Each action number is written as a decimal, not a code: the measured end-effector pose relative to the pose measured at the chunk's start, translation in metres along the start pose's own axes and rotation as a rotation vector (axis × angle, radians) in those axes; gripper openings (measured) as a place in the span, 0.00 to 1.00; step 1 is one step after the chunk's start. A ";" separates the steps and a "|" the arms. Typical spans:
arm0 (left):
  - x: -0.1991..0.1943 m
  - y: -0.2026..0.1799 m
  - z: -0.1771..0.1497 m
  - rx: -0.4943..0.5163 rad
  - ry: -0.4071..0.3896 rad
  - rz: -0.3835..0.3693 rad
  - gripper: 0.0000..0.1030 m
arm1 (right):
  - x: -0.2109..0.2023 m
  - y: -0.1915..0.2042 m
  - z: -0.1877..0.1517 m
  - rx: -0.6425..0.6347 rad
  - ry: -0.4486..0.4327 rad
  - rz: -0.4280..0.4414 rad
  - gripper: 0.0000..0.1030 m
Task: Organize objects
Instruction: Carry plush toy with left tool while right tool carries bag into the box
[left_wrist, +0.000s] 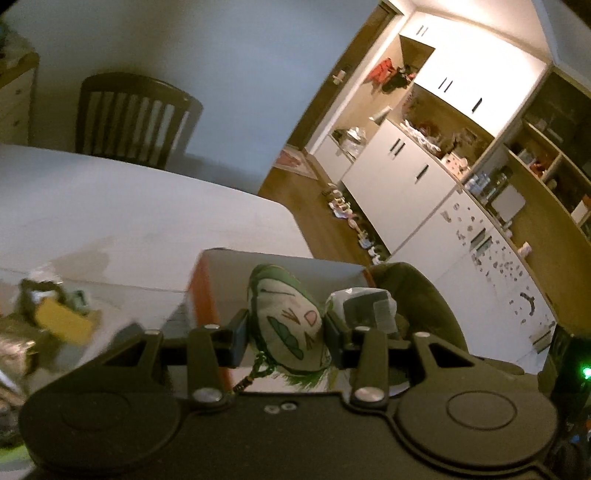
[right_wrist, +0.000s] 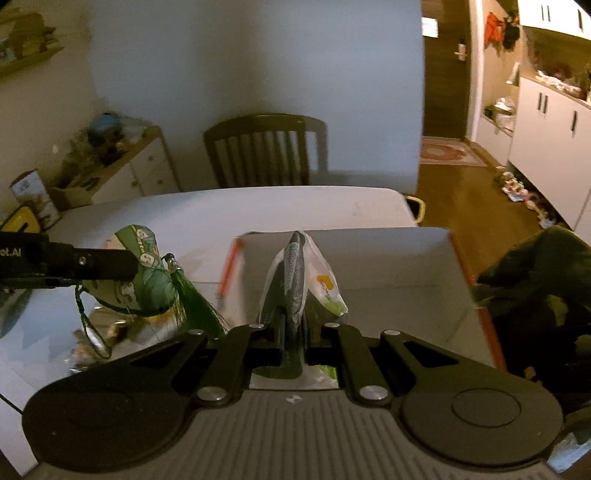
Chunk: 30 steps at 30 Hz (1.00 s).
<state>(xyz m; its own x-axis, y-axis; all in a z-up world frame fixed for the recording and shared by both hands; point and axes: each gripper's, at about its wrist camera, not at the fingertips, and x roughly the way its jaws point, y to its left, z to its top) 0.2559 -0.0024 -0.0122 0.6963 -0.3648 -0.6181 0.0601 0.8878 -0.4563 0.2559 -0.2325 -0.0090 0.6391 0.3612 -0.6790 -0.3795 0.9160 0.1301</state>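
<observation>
A green sachet is clamped in the left gripper; a plastic packet is pinched in the right gripper, a box just beyond.

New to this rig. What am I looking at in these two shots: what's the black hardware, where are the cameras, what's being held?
There is no robot arm: a person carries a two-finger gripper in each hand, and a fisheye camera on each looks forward along its fingers. The black linkage at the bottom of each picture is that gripper's own body.

In the left wrist view, the left gripper is closed on a green-and-cream stuffed charm with a tassel.

In the right wrist view, the right gripper is pinched shut on a thin plastic packet. The left gripper and charm show at that picture's left.

Below both lies a white table with a grey, orange-edged box. Blurred clutter lies at the left.
</observation>
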 end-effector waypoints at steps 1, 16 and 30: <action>0.007 -0.006 0.000 0.003 0.006 0.001 0.40 | 0.002 -0.006 0.000 0.003 0.000 -0.010 0.08; 0.121 -0.048 0.008 0.046 0.087 0.016 0.41 | 0.047 -0.082 -0.005 0.025 0.073 -0.118 0.08; 0.209 -0.038 -0.005 0.087 0.240 0.114 0.41 | 0.115 -0.107 -0.016 0.014 0.206 -0.141 0.08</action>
<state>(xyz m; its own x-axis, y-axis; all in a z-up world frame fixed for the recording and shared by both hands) 0.3957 -0.1134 -0.1269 0.5131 -0.3079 -0.8012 0.0593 0.9439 -0.3248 0.3592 -0.2921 -0.1121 0.5344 0.1876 -0.8241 -0.2857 0.9577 0.0327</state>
